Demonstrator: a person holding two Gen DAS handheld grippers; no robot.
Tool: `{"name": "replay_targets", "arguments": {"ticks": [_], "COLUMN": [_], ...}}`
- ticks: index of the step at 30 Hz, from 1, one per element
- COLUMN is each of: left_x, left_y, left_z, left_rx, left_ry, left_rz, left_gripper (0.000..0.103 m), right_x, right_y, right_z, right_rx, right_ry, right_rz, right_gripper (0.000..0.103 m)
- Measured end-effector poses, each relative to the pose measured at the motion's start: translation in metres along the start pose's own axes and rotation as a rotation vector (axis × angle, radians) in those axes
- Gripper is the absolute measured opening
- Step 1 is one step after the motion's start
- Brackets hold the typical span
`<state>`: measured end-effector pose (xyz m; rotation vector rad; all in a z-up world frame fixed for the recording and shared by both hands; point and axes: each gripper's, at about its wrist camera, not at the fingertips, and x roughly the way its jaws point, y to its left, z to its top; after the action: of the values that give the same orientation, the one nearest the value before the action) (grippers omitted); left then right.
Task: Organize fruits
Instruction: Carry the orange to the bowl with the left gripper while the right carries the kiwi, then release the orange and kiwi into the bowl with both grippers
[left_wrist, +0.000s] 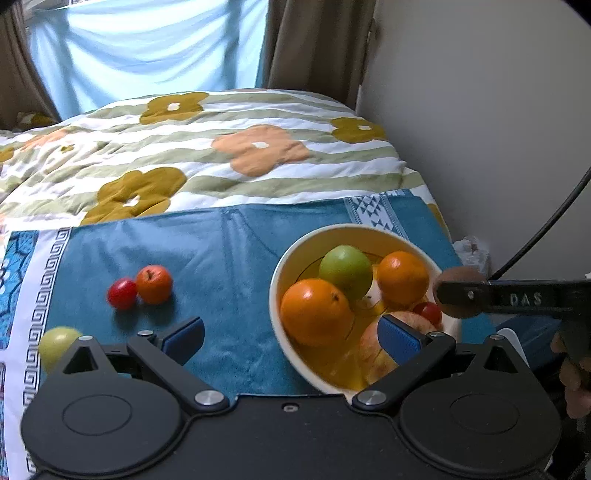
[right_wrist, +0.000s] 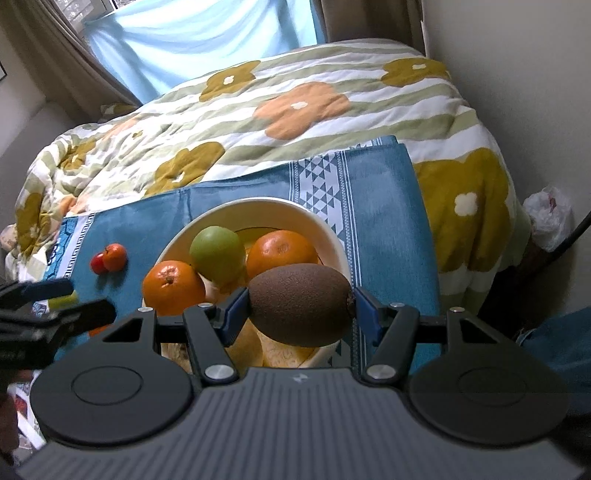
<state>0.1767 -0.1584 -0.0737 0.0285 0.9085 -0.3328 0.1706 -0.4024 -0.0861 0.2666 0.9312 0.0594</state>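
Observation:
A cream bowl (left_wrist: 295, 254) (right_wrist: 332, 229) on a blue cloth (left_wrist: 221, 251) holds two oranges (left_wrist: 314, 312) (left_wrist: 402, 277), a green apple (left_wrist: 345, 267), a pale red apple (left_wrist: 373, 350) and a small red fruit (left_wrist: 428, 312). My left gripper (left_wrist: 291, 338) stands open and empty over the bowl's left rim. A brown kiwi (right_wrist: 299, 304) (left_wrist: 458, 297) hangs over the bowl's near edge, with my right gripper (right_wrist: 299, 308) shut on its two ends. On the cloth to the left lie a small orange-red fruit (left_wrist: 154, 284), a red cherry-like fruit (left_wrist: 122, 293) and a green fruit (left_wrist: 57, 345).
The cloth lies on a bed with a flowered quilt (left_wrist: 221, 147) that rises behind it. A wall (left_wrist: 480, 110) and a black cable (left_wrist: 546, 225) stand to the right. A white plastic bag (right_wrist: 550, 218) sits on the floor beside the bed.

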Motion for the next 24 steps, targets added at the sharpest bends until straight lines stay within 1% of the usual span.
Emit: {"name": "replay_targets", "arguments": {"ticks": [7, 10, 11, 12, 14, 15, 20, 24], "left_x": [-0.002, -0.001, -0.002, -0.002, -0.004, -0.005, -0.016, -0.029], "left_y": [0.002, 0.0, 0.0, -0.001, -0.002, -0.002, -0.005, -0.006], "left_z": [-0.013, -0.017, -0.018, -0.02, -0.023, -0.025, -0.033, -0.036], "left_rx": [-0.026, -0.024, -0.022, -0.02, -0.019, -0.02, -0.027, -0.033], "left_ry": [-0.002, -0.001, -0.002, -0.002, -0.004, -0.004, -0.015, -0.033], "left_rz": [0.015, 0.023, 0.027, 0.031, 0.042, 0.046, 0.07, 0.092], "left_gripper": [0.102, 0.102, 0.102, 0.102, 0.102, 0.102, 0.102, 0.102], "right_x": [0.011, 0.014, 0.012, 0.011, 0.007, 0.005, 0.0, -0.009], "right_y": [0.009, 0.01, 0.011, 0.011, 0.013, 0.012, 0.006, 0.006], "right_z": [-0.01, -0.014, -0.015, -0.015, -0.017, -0.018, -0.027, -0.032], "right_rx": [0.02, 0.034, 0.034, 0.032, 0.027, 0.026, 0.034, 0.027], "right_ry": [-0.025, -0.048, -0.062, -0.072, -0.088, -0.095, -0.074, -0.075], "right_rz": [-0.032, -0.027, -0.02, -0.015, -0.02, -0.019, 0.001, -0.004], "right_gripper": [0.077, 0.078, 0.083, 0.091, 0.102, 0.103, 0.103, 0.103]}}
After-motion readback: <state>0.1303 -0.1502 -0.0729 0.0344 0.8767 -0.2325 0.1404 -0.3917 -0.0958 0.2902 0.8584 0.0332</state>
